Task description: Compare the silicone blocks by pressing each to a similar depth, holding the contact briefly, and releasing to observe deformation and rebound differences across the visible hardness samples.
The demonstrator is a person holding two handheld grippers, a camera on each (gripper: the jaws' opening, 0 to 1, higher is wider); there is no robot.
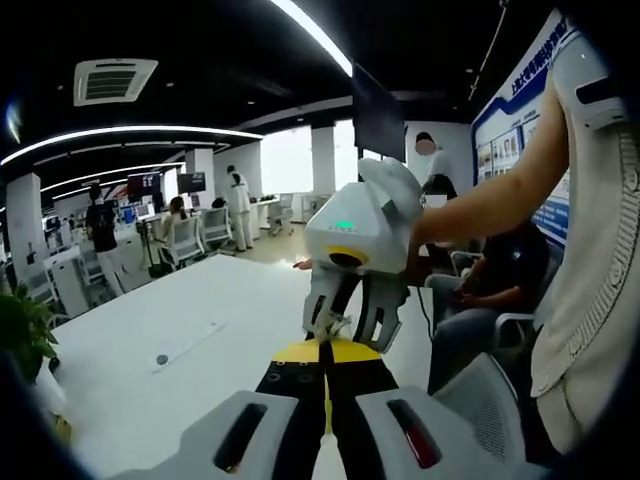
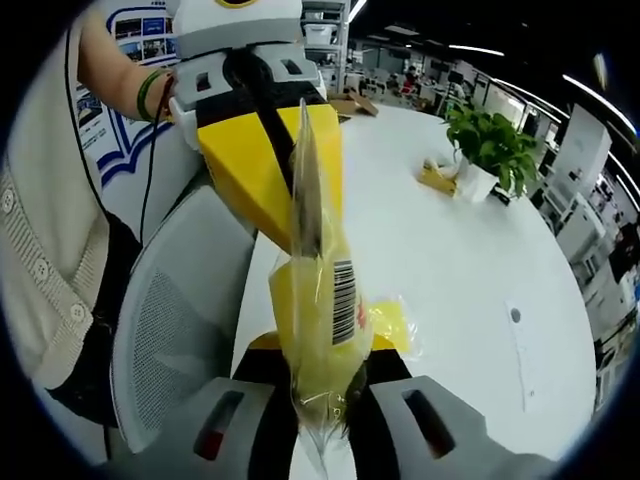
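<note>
Bag: clear plastic bag (image 2: 322,300) with a barcode label, holding something yellow, stretched between both grippers above the white table's (image 2: 440,250) near edge.
Left gripper (image 1: 325,365): jaws closed on the bag.
Right gripper (image 2: 320,400): clamped on the bag's other end.
Handling: probably light, slippery film; grip the edges, not the contents.

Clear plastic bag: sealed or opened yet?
Cannot tell. The clear plastic bag is stretched between the left gripper and right gripper; both pinch it, hiding its ends.

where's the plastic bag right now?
In the right gripper view, the plastic bag hangs pinched between both grippers above the white table's near edge, beside the grey chair.
</note>
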